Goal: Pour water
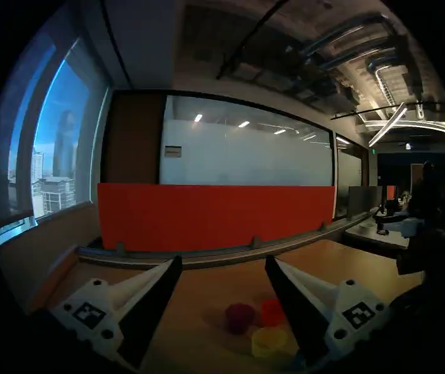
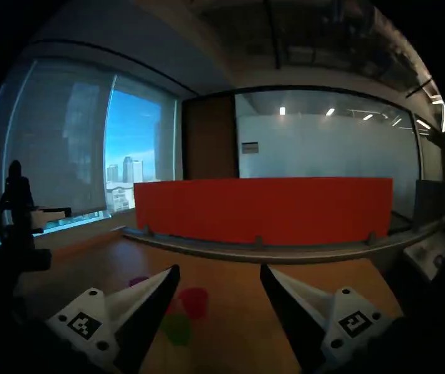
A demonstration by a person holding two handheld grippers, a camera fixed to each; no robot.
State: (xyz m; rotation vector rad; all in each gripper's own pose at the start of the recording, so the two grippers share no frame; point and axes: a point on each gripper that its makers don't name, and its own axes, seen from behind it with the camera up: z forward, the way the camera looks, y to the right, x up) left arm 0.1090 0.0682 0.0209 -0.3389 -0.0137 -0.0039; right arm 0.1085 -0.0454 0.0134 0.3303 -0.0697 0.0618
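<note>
**Cups wait low ahead, between two open grippers**

At the far left a window [image 1: 48, 162] lets in daylight. The left gripper [image 1: 222, 258] hovers empty, fingers spread. Low ahead, toward its right finger, a maroon cup [image 1: 240, 316], a red cup [image 1: 272, 310] and a yellow cup [image 1: 269, 341] stand upright, bunched on the wooden table [image 1: 210, 293]. The right gripper [image 2: 219, 268], likewise spread and empty, has the bunch toward its left finger, so the cups lie between the two. The left gripper looks slightly nearer. An orange partition [image 1: 216, 215] backs the table.
</note>
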